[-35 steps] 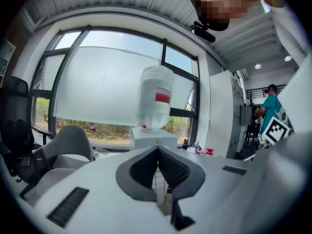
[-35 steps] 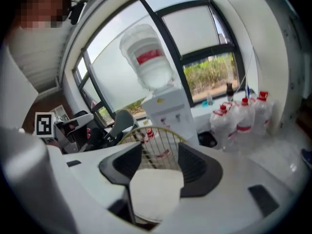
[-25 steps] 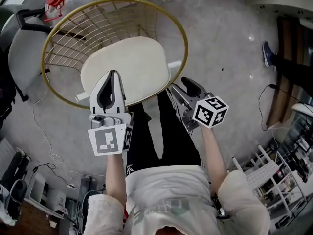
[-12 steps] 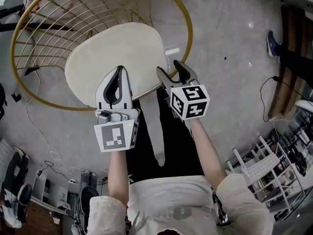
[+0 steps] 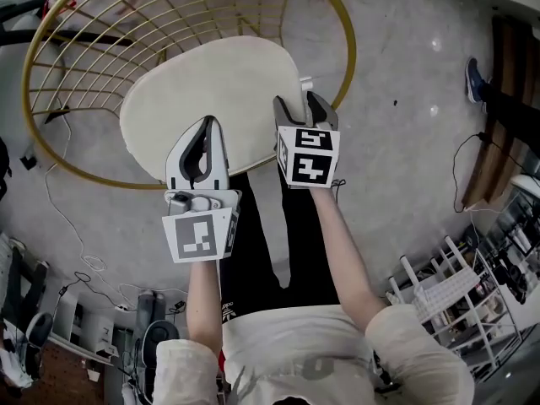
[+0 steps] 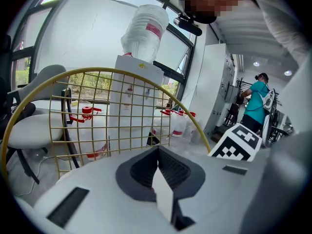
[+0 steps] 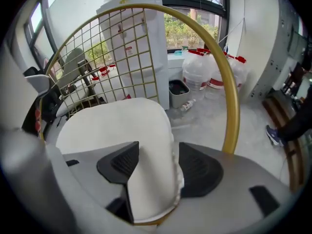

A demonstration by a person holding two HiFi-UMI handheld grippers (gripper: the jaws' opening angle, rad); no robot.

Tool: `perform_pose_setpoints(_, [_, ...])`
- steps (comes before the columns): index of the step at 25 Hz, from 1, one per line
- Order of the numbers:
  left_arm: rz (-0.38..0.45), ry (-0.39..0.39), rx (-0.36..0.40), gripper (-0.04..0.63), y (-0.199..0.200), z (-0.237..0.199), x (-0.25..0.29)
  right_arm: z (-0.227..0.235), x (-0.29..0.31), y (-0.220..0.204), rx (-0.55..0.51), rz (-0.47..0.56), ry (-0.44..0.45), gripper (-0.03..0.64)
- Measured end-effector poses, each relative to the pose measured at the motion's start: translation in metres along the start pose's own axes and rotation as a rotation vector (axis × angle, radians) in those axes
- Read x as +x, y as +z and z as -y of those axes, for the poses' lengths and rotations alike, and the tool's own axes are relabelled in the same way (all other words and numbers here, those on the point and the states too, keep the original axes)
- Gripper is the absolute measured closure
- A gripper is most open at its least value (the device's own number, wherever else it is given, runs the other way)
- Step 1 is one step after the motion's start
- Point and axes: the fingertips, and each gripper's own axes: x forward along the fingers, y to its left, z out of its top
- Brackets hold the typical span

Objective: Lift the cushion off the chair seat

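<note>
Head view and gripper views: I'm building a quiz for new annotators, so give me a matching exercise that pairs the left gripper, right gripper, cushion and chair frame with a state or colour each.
1. left gripper
2. right gripper
3. cushion
4. chair frame

a. gold wire grid and hoop
b. jaws together, nothing between them
c. cream, lying in the chair
d. jaws on either side of the cushion's edge

Pairs: 1-b, 2-d, 3-c, 4-a

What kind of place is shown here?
Probably an indoor workshop or lab: loose cables on the grey polished floor, a white wire shelf rack, and clear water jugs with red caps under large windows.
</note>
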Motion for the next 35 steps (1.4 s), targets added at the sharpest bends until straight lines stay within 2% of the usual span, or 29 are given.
perform_pose_setpoints(6, [-0.048, -0.009, -0.026, 0.581, -0.013, 0.017, 0.009, 0.02, 0.001, 0.001, 0.13, -0.025, 0.034, 0.361])
perform_pose_setpoints(8, [-0.032, -0.009, -0.033, 0.581, -0.016, 0.016, 0.012, 0.024, 0.002, -0.002, 0.141, -0.025, 0.046, 0.443])
perform_pose_setpoints(13, [-0.013, -0.018, -0.078, 0.581, 0.0, 0.015, 0.02, 0.028, -0.002, 0.008, 0.141, 0.006, 0.07, 0.51])
perform_pose_setpoints(18, [-0.029, 0.0, -0.037, 0.581, -0.007, 0.003, 0.016, 0.02, -0.008, 0.01, 0.153, 0.03, 0.064, 0.548])
perform_pose_setpoints(25, [-0.022, 0.025, -0.012, 0.581, 0.0, -0.006, 0.012, 0.01, -0.035, 0.037, 0.169, 0.102, 0.126, 0.563])
perform_pose_setpoints(29, [-0.018, 0.052, -0.035, 0.581, 0.028, -0.013, -0.009, -0.009, -0.067, 0.051, 0.133, 0.111, 0.145, 0.566])
perform_pose_setpoints(35, [0.117, 0.107, 0.026, 0.582, 0.123, -0.046, -0.02, -0.052, -0.105, 0.124, -0.024, 0.204, 0.182, 0.571])
